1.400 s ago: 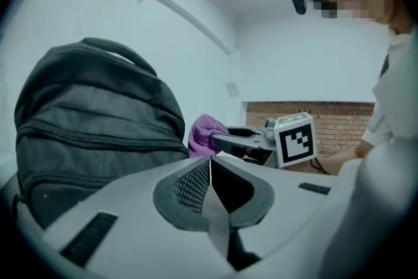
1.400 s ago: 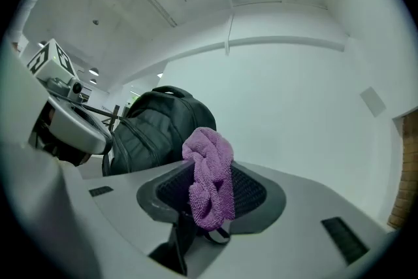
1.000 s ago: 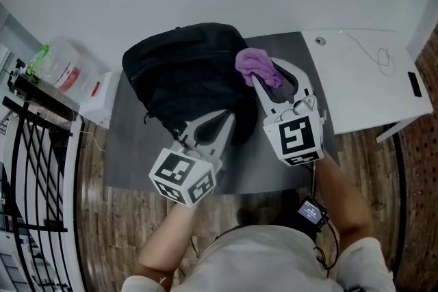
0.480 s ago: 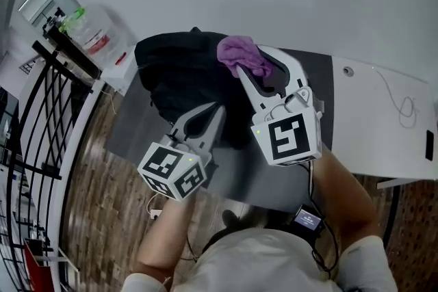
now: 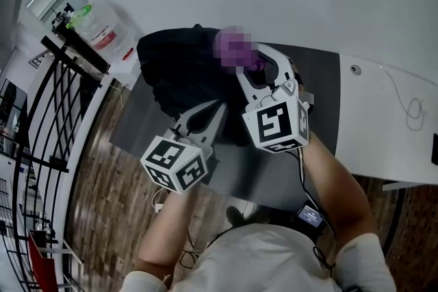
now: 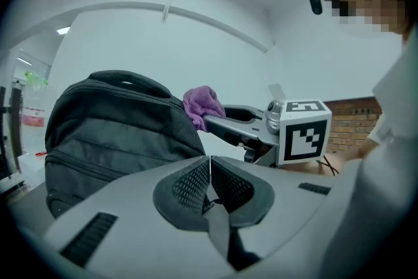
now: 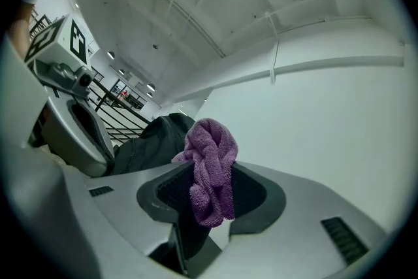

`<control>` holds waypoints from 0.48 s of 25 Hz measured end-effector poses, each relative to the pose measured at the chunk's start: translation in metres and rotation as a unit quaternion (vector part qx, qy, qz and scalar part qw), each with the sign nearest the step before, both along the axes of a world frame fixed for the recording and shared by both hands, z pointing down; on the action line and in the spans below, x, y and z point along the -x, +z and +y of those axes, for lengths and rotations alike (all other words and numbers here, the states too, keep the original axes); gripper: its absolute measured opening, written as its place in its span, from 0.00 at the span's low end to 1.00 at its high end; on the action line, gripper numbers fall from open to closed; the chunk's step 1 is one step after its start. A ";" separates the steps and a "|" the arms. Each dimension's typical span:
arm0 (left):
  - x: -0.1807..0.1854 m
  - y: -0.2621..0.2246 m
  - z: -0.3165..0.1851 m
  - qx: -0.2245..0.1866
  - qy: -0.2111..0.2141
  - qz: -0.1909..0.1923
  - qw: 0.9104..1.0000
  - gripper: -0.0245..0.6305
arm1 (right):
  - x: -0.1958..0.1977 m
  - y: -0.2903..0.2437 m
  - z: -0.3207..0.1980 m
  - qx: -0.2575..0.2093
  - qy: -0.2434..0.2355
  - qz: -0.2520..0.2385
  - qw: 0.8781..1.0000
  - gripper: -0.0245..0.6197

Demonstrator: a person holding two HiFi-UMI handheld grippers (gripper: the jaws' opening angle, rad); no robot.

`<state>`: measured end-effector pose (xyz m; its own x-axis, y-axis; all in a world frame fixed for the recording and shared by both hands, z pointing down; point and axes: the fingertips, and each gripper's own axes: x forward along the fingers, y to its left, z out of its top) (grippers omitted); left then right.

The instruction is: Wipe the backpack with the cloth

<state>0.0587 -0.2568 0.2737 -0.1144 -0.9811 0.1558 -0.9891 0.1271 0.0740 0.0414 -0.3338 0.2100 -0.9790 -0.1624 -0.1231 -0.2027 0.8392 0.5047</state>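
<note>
Backpack (image 5: 185, 75) fills table's (image 5: 321, 92) back-left corner; right hand-held gripper (image 7: 210, 173) clamps cloth (image 7: 212, 140) at its rim; left hand-held gripper (image 6: 209, 166) closed, empty.

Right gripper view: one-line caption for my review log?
Right gripper shut on a bunched purple terry cloth, black fabric backpack and the left gripper beyond at left.

A black backpack (image 5: 179, 75) sits on the dark grey tabletop (image 5: 320, 89), a white desk (image 5: 383, 140) adjoining it.
</note>
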 end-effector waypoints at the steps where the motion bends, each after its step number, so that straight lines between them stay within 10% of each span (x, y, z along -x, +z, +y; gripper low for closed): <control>1: 0.000 0.002 -0.001 0.001 0.000 0.003 1.000 0.05 | 0.000 0.004 -0.001 0.001 0.001 0.003 1.000 0.28; 12: -0.014 0.027 -0.008 0.026 0.012 0.016 0.999 0.05 | -0.004 0.066 -0.011 0.017 0.011 0.061 0.998 0.28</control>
<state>0.0722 -0.2651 0.3009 -0.0847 -0.9741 0.2095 -0.9892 0.1074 0.0995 0.0458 -0.3449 0.2756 -0.9826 -0.1858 0.0034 -0.1595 0.8527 0.4975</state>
